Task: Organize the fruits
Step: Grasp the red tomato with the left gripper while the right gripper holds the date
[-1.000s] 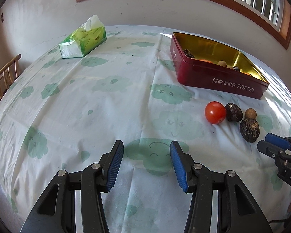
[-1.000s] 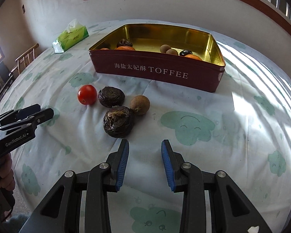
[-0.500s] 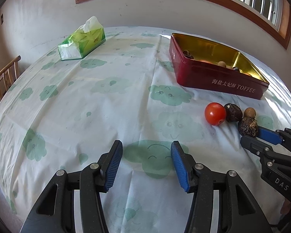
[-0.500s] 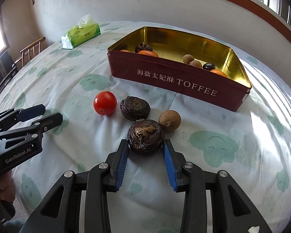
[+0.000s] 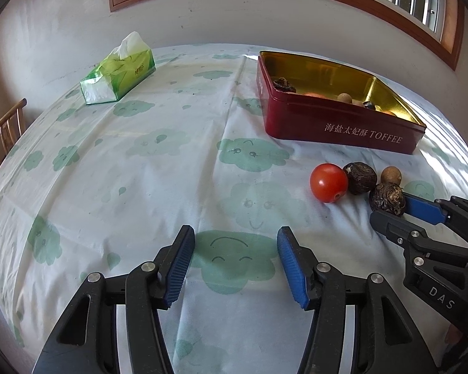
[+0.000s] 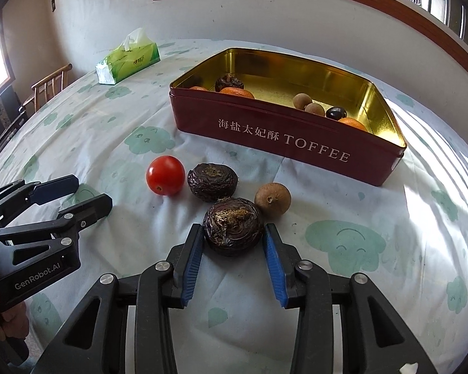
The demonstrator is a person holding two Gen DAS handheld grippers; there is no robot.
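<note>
Four loose fruits sit on the tablecloth in front of the red toffee tin: a tomato, two dark wrinkled fruits & a small brown round one. Nearest dark fruit lies btwn the blue pads of the right gripper; jaws part-open and have just been widening, left pad about touching the fruit, right pad w/ a sliver of gap, so no real clamp on it. Fruit rests on the cloth. Second dark fruit just behind it, next to the tomato. Tin holds more: orange pieces, brown round ones, a dark one.

Left gripper hovers over bare cloth, well left of the fruit; jaws apart, have just been opening, nothing btwn them. Green tissue pack far back left. Chair at table edge.
</note>
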